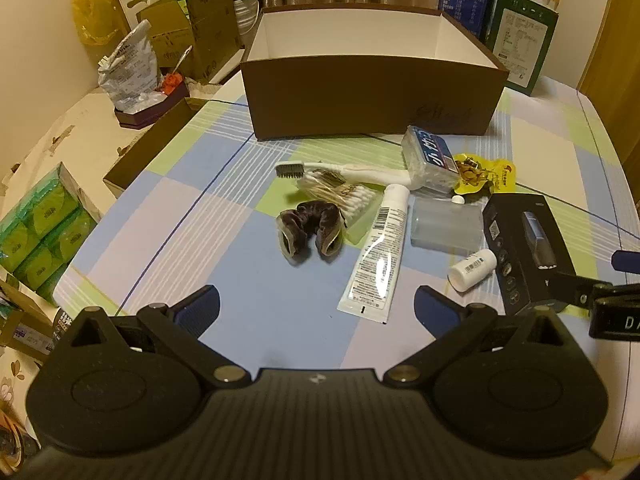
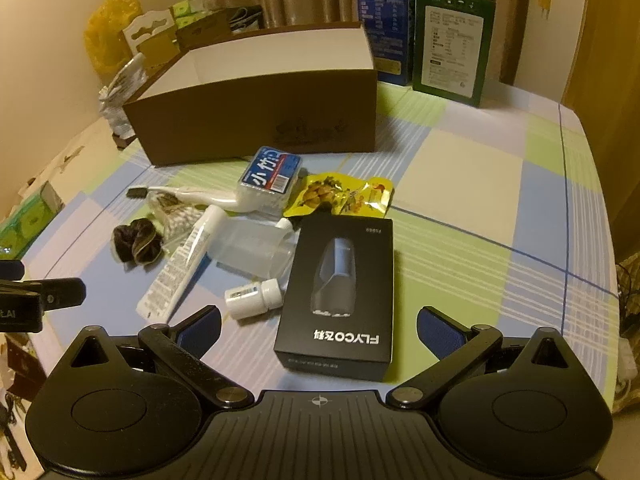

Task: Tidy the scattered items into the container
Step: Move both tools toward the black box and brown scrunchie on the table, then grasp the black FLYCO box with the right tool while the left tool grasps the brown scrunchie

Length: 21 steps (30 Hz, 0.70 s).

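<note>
An open brown box (image 1: 372, 96) (image 2: 256, 116) with a white inside stands at the back of the checked cloth. In front of it lie a toothbrush (image 1: 344, 170), a cotton-swab bag (image 1: 340, 196), a dark scrunchie (image 1: 310, 232) (image 2: 138, 242), a white tube (image 1: 378, 256) (image 2: 180, 268), a clear plastic case (image 1: 446, 226), a small white bottle (image 1: 472, 269) (image 2: 252, 294), a blue-labelled pack (image 1: 428, 158) (image 2: 270, 178), a yellow snack packet (image 1: 480, 172) (image 2: 340, 196) and a black shaver box (image 1: 524, 248) (image 2: 340, 296). My left gripper (image 1: 318, 308) is open, short of the tube. My right gripper (image 2: 320, 326) is open, astride the shaver box's near end.
Green tissue packs (image 1: 40, 236), cardboard boxes (image 1: 200, 36), a crumpled white bag (image 1: 132, 68) and a yellow bag (image 1: 96, 4) crowd the left side. A blue carton (image 2: 384, 20) and a green box (image 2: 452, 40) stand behind the brown box on the right. Curtains hang behind.
</note>
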Tool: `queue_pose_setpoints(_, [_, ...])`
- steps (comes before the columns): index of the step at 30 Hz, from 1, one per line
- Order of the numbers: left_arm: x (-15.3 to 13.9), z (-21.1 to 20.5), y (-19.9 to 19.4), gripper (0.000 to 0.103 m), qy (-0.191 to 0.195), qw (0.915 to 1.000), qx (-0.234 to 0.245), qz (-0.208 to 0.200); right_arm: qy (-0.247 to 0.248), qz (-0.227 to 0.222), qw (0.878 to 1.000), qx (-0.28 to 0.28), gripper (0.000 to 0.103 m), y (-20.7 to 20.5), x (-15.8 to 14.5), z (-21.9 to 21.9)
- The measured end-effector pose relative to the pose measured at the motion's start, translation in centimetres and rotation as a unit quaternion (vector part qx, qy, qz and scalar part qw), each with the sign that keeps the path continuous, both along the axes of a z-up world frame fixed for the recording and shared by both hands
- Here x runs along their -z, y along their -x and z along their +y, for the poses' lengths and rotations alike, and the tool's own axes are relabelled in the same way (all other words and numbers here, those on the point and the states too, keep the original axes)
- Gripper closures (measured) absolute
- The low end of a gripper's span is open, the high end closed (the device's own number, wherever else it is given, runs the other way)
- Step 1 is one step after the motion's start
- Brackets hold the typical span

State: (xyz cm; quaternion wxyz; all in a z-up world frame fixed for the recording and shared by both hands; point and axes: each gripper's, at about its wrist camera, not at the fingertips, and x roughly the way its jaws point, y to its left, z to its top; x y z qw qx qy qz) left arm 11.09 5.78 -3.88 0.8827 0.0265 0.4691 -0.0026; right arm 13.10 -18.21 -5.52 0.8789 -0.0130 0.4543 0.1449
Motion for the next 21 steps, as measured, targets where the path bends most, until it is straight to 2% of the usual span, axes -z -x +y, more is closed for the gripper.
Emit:
queue_pose_setpoints(10, [1.3, 1.2, -2.5, 0.001, 0.006, 0.9997, 0.022, 0.005, 0.009, 0.002, 1.0, 0.022, 0.002, -1.7, 1.9, 0.2])
queue_pose_setpoints(21, [3.2, 2.0, -5.1, 0.001, 0.007, 0.9989, 0.042, 0.018, 0.031, 0.01, 0.999, 0.029, 0.016, -4.0, 3.9, 0.8])
